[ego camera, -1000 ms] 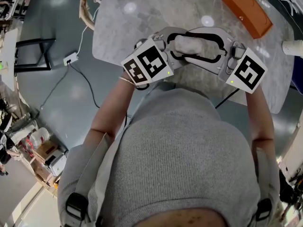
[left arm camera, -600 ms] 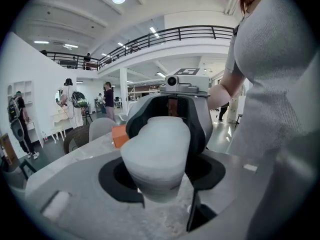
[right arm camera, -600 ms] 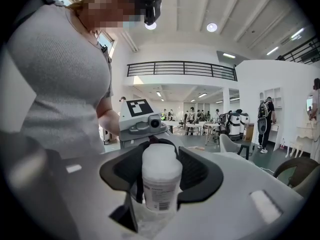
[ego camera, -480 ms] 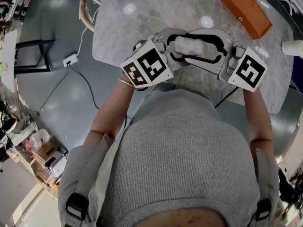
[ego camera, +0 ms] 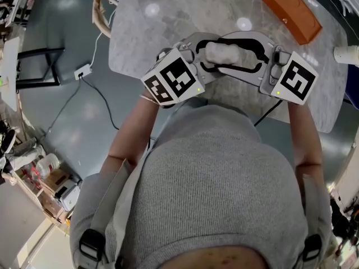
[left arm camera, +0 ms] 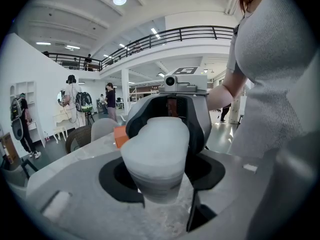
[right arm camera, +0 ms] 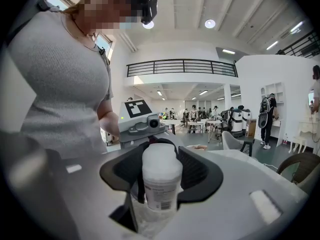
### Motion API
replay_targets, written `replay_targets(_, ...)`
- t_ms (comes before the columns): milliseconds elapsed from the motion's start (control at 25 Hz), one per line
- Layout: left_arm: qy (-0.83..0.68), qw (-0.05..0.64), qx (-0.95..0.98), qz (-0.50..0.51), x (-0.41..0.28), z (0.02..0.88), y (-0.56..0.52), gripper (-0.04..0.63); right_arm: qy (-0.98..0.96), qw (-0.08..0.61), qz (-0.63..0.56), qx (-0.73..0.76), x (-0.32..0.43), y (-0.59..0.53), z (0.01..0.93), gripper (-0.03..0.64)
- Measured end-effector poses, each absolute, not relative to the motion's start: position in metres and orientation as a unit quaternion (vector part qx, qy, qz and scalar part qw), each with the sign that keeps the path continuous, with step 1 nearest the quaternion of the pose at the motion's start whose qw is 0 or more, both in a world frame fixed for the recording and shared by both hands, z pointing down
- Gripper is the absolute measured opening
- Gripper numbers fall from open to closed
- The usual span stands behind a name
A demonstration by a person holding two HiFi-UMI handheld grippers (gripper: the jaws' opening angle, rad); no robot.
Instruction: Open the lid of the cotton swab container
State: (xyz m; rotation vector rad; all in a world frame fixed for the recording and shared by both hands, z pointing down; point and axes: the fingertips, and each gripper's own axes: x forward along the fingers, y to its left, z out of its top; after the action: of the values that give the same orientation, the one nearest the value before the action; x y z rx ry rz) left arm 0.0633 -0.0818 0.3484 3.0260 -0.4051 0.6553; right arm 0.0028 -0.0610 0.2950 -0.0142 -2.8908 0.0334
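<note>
Your left gripper (left arm camera: 162, 176) and right gripper (right arm camera: 161, 176) each clamp an end of the cotton swab container (ego camera: 224, 54); it's light, slick, thin plastic, so squeeze gently near its lid (right arm camera: 160, 156)

Cotton swab container (right arm camera: 161, 179) lettering unreadable

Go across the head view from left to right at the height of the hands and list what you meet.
power strip on the floor → left marker cube → cotton swab container → right marker cube → white object at the picture's right edge. The orange box is left out: it overlaps the right cube's span.
</note>
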Motion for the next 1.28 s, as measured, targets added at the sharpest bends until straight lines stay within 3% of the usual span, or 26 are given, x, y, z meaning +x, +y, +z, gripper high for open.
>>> replay_targets(240, -0.128, 0.011, 0.970, 0.209, 0.063, 0.348, -0.082, 0.238, -0.992, 0.125, 0.025, -0.008, 0.003, -0.063, 0.295, 0.219)
replay_targets(440, -0.135, -0.015, 0.964, 0.229, 0.063, 0.351, -0.086, 0.235, -0.993, 0.077, 0.090, -0.015, 0.004, -0.072, 0.287, 0.216)
replay_targets(1280, -0.142, 0.015, 0.967, 0.210, 0.065, 0.349, -0.086, 0.236, -0.997, 0.022, 0.038, 0.058, 0.014, -0.078, 0.276, 0.236)
